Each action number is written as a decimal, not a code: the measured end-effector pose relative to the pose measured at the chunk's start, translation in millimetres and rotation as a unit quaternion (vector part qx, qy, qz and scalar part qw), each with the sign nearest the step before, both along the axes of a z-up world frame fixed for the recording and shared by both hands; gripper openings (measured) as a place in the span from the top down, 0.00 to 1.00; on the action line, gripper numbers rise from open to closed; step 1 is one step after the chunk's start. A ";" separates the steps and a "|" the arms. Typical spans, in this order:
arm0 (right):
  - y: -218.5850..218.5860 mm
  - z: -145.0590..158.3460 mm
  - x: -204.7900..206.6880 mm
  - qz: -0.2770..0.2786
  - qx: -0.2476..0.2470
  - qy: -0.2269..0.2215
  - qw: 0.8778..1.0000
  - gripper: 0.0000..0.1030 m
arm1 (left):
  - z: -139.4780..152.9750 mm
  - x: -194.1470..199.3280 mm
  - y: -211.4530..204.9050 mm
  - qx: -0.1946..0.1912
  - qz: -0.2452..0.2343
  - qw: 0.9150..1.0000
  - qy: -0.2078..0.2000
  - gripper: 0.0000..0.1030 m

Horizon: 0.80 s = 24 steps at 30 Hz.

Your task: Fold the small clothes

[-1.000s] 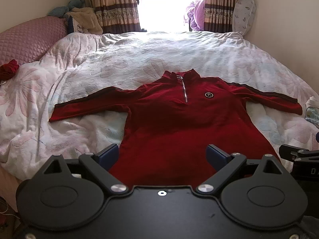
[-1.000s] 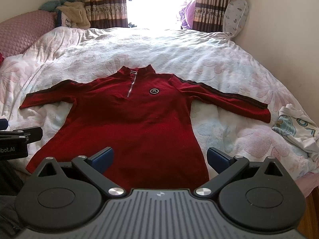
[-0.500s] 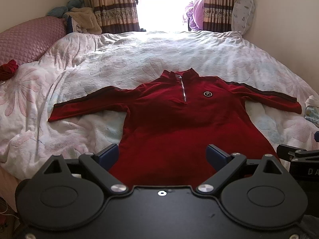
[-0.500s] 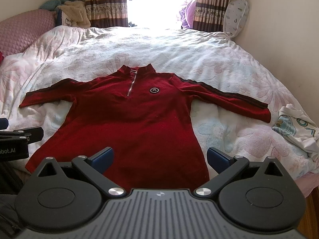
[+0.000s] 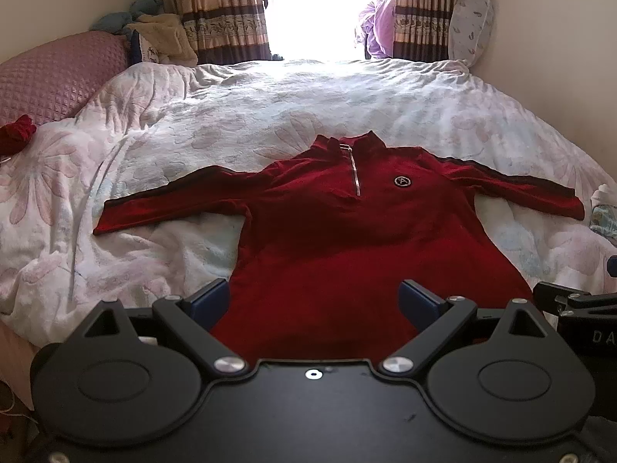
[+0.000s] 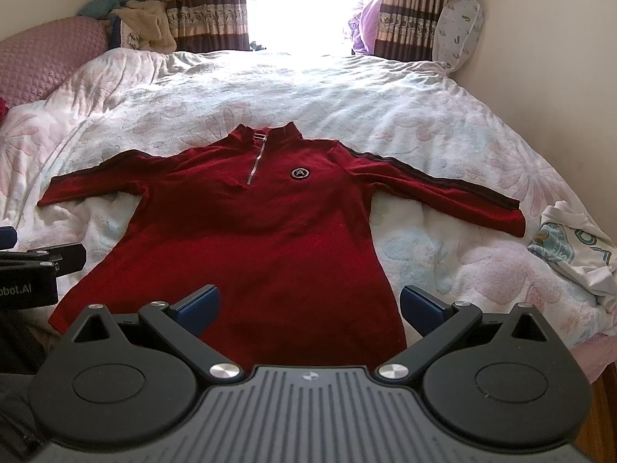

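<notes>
top (image 5: pixel 347 231): dark red | quilt (image 5: pixel 270 104): white, pale floral | pillow (image 5: pixel 50 73): pink quilted

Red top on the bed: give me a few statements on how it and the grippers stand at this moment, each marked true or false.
1. The red top lies spread flat with both sleeves out. True.
2. The left gripper is shut on the hem. False: its jaws stand open, holding nothing.
3. The right gripper is open. True.
4. The zip runs down to the hem. False: it ends at the chest.
5. A white garment lies beside the top's right sleeve. True.
</notes>
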State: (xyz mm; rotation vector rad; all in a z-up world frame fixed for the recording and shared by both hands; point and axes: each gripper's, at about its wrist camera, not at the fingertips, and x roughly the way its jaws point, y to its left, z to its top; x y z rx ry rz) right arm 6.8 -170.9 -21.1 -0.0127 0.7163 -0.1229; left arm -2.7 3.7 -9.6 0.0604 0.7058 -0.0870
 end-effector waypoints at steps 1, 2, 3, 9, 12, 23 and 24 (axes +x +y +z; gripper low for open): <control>-0.4 -0.1 0.0 0.001 0.000 0.000 1.000 0.00 | -0.1 0.1 0.4 0.000 0.000 1.000 0.000 0.06; -0.4 -0.1 0.0 0.001 0.000 0.000 1.000 0.00 | -0.1 0.2 0.9 0.000 0.000 1.000 0.001 0.06; 0.1 -0.2 0.3 0.001 0.000 0.000 1.000 0.00 | 0.3 0.3 1.1 -0.001 0.000 1.000 0.001 0.06; 0.0 -0.3 0.3 0.000 0.000 0.000 1.000 0.00 | 0.4 0.0 2.1 -0.002 0.003 1.000 -0.001 0.06; 0.0 -0.2 0.3 0.000 0.000 0.001 1.000 0.00 | 0.1 -0.1 1.3 -0.003 0.004 1.000 0.000 0.06; 4.2 0.5 19.7 0.015 -0.033 -0.053 0.998 0.00 | -6.9 34.7 3.6 0.002 0.032 0.999 -0.039 0.06; 3.5 -2.1 26.7 0.021 -0.036 -0.055 0.998 0.00 | -10.2 43.4 7.0 0.003 0.040 0.999 -0.035 0.06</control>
